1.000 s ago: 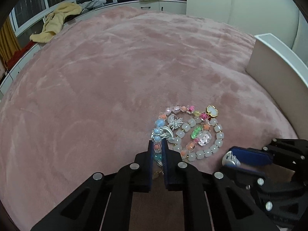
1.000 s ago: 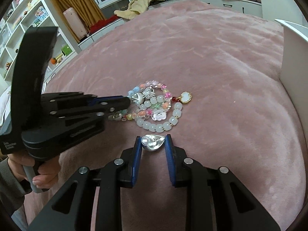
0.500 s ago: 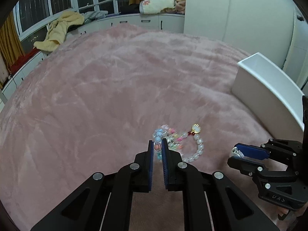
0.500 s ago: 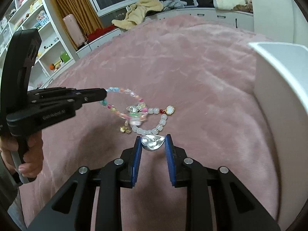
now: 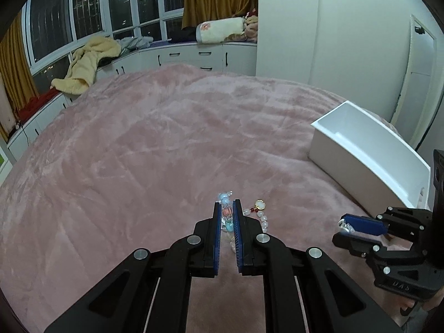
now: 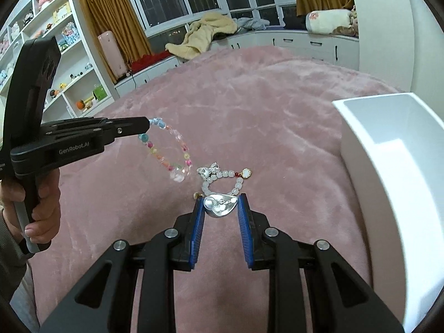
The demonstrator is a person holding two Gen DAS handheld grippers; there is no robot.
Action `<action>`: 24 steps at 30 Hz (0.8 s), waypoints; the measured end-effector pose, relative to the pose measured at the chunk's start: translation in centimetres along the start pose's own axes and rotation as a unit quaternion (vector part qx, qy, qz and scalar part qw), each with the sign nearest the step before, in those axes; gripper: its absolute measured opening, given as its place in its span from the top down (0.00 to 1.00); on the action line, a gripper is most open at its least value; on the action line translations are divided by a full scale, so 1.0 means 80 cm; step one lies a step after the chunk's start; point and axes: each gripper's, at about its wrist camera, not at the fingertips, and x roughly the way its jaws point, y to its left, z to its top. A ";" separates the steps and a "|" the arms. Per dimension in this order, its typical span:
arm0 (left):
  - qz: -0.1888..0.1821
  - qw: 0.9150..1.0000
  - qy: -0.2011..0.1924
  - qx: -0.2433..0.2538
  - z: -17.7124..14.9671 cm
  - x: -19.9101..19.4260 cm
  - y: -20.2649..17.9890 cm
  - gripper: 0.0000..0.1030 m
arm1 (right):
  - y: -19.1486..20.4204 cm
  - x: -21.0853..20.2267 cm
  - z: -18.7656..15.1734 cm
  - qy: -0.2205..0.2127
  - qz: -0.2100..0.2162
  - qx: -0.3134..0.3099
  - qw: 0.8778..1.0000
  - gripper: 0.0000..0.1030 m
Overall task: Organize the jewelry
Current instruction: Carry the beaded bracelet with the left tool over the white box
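My left gripper (image 5: 227, 208) is shut on a colourful beaded bracelet (image 6: 166, 149), which hangs in the air above the pink blanket; the beads show between its pads (image 5: 226, 212). My right gripper (image 6: 220, 202) is shut on a silver heart-shaped piece (image 6: 219, 206), and it also shows in the left wrist view (image 5: 345, 226). A pale green bead bracelet (image 6: 222, 183) with a gold charm (image 6: 246, 173) and a silver charm (image 6: 206, 170) lies on the blanket just ahead of the right gripper.
An open white box (image 6: 388, 166) stands on the blanket to the right, also in the left wrist view (image 5: 366, 155). The pink blanket (image 5: 166, 138) covers the bed. Shelves (image 6: 55, 55) and window cabinets (image 5: 194, 55) lie beyond it.
My left gripper has lifted the colourful bracelet off the pile into the air. The pale bracelet stays on the blanket. My right gripper has also risen, still holding the silver heart.
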 end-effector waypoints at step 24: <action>-0.037 0.998 -0.035 0.041 0.041 -0.067 -0.104 0.87 | -0.033 -0.123 0.008 -0.038 -0.059 -0.005 0.998 0.76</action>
